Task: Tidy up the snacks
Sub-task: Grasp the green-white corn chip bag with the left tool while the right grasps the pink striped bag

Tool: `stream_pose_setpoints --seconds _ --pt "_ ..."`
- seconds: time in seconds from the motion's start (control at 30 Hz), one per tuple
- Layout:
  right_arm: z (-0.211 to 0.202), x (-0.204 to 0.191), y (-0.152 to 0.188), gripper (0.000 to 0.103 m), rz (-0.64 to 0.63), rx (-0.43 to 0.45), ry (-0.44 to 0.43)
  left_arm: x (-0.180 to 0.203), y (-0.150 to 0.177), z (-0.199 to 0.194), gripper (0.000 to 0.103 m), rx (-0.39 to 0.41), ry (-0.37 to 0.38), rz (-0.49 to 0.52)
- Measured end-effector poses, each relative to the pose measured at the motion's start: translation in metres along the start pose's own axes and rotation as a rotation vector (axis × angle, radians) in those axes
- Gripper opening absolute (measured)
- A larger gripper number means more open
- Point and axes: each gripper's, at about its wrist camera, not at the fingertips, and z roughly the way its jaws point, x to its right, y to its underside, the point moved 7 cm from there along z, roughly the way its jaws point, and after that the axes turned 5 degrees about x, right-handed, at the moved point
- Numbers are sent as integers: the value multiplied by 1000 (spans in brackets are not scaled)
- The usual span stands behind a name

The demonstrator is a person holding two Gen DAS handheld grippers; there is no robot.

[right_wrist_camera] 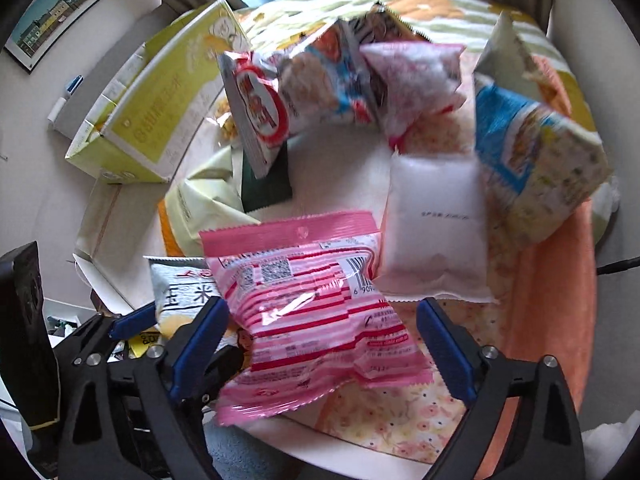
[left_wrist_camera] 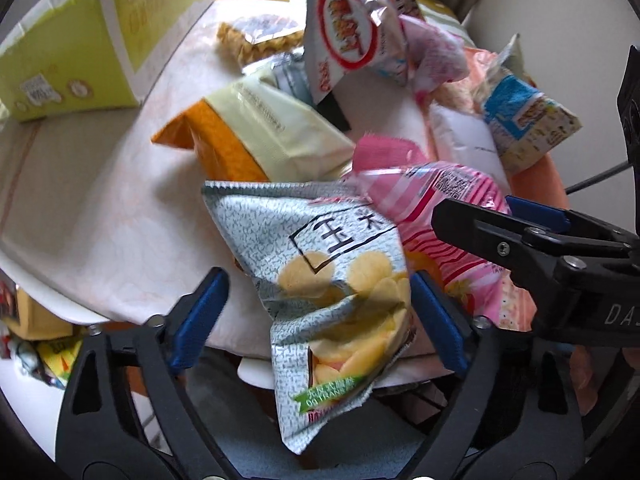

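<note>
Right wrist: green carton (right_wrist_camera: 160, 120), inside unseen, beside snack packets (right_wrist_camera: 312, 304).

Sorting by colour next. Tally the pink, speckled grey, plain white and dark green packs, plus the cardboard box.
Pink: 2, striped pack and pale pack
Speckled grey pack: 1
Plain white pack: 1
Dark green pack: 1
Cardboard box: 1
Total: 6

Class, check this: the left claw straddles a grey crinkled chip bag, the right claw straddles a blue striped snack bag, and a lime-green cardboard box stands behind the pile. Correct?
One detail is wrong. The snack bag between the right claw fingers is pink striped, not blue, as the right wrist view shows. The left claw does straddle the grey crinkled chip bag, and the lime-green cardboard box stands behind the pile.
</note>
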Motion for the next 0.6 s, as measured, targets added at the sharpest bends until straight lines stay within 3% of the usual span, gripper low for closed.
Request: stream_pose_setpoints --seconds 0.17,0.23,0.43,0.6 --pt "8 0 5 91 -15 -8 -37 0 5 5 70 -2 21 -15" --pt "9 0 6 91 -22 -11 -51 2 6 4 58 -1 37 -4" --pt "15 -4 8 90 -48 -25 -56 6 5 4 56 5 45 5" --pt "20 -5 7 82 -39 -31 -77 5 6 1 55 11 42 13"
